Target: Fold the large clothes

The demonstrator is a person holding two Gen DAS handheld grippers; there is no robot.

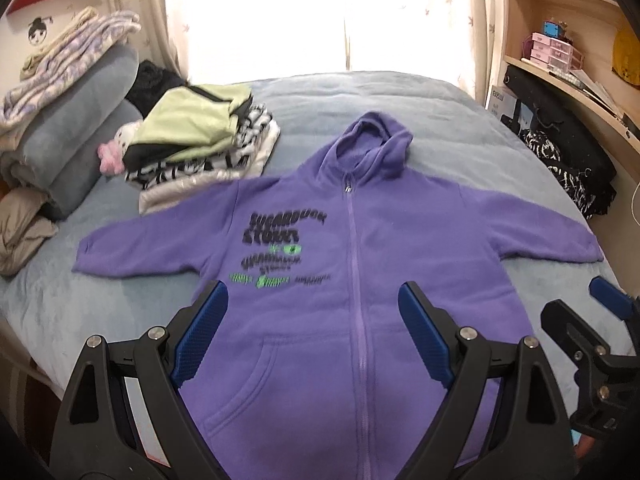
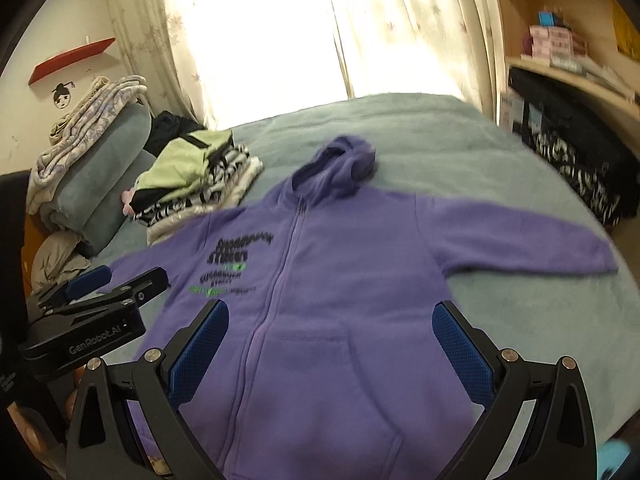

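- The left gripper (image 1: 312, 312) hung above the lower front of the garment with its blue-padded jaws spread wide, gripping nothing.
- The right gripper (image 2: 330, 334) hung the same way, jaws wide apart and empty, over the pocket area.
- Beneath both lay the purple hoodie (image 1: 356, 264), face up and zipped, on the grey-blue bed cover (image 1: 460, 128). The hood pointed to twelve o'clock, and the sleeves reached toward nine and three o'clock.
- At about ten o'clock from the hoodie sat a stack of folded clothes (image 1: 196, 140), touching its left shoulder.
- Judging by the flat, unfolded garment, folding had not yet started.
- The next move likely called for each gripper to take a sleeve cuff or side edge and carry it across the chest.
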